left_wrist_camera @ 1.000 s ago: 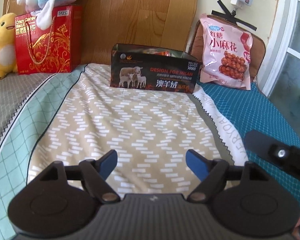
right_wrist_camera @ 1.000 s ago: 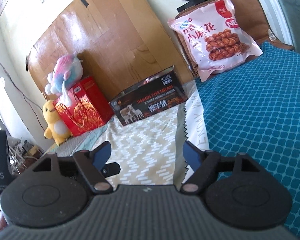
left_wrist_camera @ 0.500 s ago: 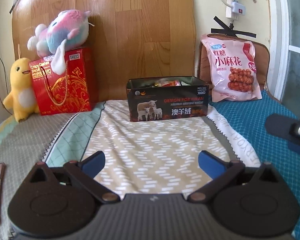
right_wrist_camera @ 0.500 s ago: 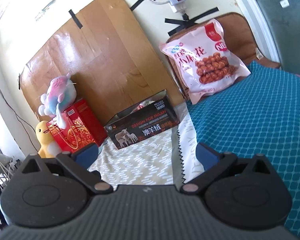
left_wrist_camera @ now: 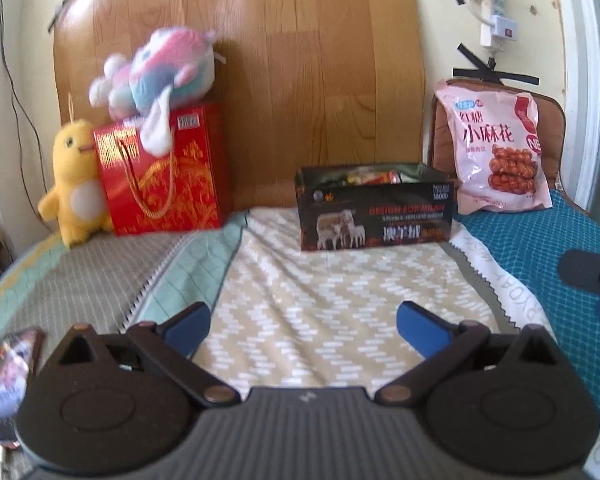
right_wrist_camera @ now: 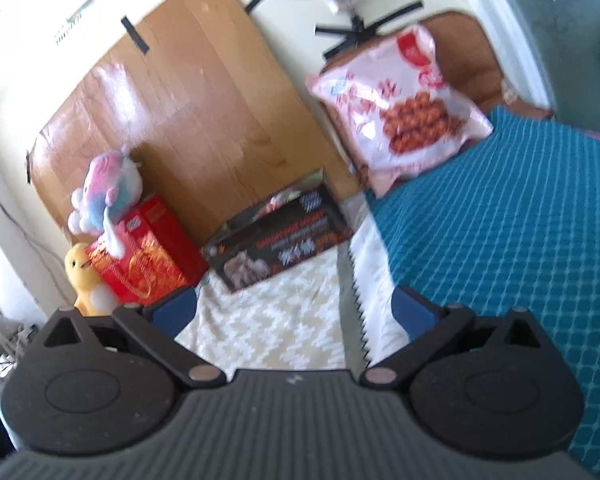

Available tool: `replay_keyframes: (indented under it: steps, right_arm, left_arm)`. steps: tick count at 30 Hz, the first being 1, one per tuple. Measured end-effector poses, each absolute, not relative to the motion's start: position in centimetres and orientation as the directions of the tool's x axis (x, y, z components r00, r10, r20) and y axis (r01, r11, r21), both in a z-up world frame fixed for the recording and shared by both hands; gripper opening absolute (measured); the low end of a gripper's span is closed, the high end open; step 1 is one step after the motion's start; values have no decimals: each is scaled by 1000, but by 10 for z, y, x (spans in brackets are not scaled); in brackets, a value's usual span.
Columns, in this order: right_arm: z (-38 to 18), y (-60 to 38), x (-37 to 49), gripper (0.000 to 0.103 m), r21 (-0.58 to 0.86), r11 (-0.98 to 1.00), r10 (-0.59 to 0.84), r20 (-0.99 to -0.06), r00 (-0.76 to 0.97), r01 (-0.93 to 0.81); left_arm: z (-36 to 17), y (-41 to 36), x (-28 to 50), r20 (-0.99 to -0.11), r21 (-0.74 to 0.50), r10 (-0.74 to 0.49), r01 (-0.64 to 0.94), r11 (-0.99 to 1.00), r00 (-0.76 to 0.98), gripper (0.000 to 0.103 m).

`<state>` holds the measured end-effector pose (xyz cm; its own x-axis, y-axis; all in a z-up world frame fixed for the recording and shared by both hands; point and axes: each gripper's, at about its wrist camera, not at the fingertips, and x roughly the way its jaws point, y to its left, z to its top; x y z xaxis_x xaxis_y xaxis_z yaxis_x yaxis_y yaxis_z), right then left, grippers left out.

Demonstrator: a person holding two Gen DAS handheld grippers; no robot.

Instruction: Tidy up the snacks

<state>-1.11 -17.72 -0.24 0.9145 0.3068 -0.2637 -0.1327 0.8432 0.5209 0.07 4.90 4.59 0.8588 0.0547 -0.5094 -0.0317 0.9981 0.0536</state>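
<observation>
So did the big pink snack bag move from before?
No. The pink snack bag leans on the same brown cushion, right of the black box; only the cameras moved.

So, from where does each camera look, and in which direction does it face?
Left wrist: sits on the left gripper, level, facing the headboard across the bed; its open blue fingers show, plus part of the other gripper at the right edge.
Right wrist: sits on the right gripper, rolled, facing the same way; its open fingers show.
Both share the dark box, pink snack bag and red gift bag.
</observation>
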Motion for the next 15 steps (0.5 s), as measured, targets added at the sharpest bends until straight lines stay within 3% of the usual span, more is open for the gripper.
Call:
replay_keyframes:
  steps: [15]
  right_arm:
    - [0, -173, -10, 103, 525, 834, 362, -289, 886, -170]
  left_arm:
    - [37, 56, 9, -582, 35, 58, -47, 998, 811, 103]
